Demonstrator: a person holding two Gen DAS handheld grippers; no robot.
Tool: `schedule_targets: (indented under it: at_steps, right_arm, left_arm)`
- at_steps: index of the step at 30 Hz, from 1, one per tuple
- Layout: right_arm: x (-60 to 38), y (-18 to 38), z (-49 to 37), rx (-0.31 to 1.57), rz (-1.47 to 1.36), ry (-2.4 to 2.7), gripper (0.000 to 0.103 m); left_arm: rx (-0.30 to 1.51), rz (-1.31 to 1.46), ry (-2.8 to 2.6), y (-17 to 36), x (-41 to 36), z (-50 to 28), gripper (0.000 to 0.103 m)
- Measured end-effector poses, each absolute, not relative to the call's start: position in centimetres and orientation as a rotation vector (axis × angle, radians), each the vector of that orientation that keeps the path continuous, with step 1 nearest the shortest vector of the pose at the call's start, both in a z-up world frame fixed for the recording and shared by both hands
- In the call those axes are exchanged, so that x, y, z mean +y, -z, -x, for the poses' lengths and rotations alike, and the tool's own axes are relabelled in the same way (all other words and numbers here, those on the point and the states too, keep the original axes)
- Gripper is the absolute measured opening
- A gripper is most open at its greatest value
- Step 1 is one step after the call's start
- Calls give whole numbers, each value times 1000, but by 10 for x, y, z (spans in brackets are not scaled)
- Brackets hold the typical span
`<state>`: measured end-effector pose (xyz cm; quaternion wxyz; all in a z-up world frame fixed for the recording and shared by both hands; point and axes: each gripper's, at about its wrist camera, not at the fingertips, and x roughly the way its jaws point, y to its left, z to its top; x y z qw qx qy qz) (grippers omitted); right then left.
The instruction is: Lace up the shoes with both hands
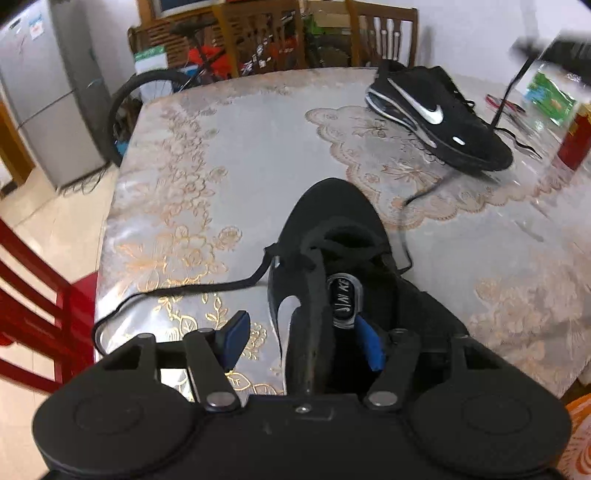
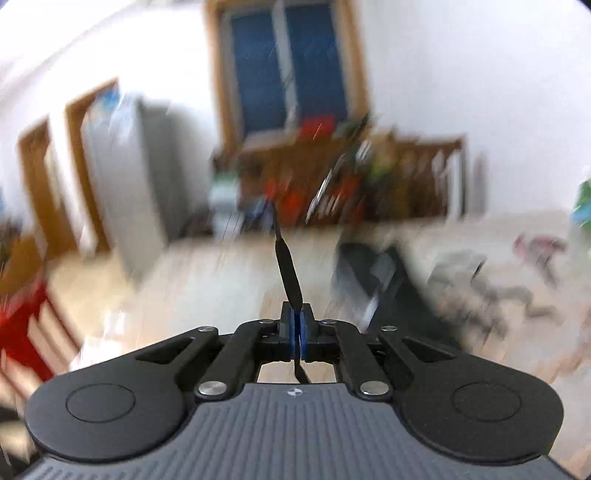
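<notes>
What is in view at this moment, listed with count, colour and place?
near shoe: 1, black with a white swoosh, on the table between the left gripper's spread fingers
far shoe: 1, black and white, far right of the table
shoelace: 1 end, black, pinched in the right gripper
table: 1, grey cloth with gold flowers
red chair: 1, left of the table
wooden chairs: 2, brown, far side
fridge: 1, silver, far left
left gripper: 1, black, blue pads, open
right gripper: 1, black, shut
</notes>
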<state>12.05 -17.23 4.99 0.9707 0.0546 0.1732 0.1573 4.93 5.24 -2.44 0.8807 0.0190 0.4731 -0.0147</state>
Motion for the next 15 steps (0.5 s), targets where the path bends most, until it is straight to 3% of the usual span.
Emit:
schedule_targets:
  at_steps: [4, 8, 15]
  right_arm:
    - [-195, -109, -130, 161, -129, -260, 3]
    - [-210, -160, -153, 104, -184, -322, 3]
    - [-174, -177, -166, 32, 65, -379, 1]
  left_arm:
    - [990, -9, 15, 24, 54, -49, 63]
    - [980, 32, 8, 25, 53, -51, 63]
    - [951, 44, 4, 22, 45, -49, 62]
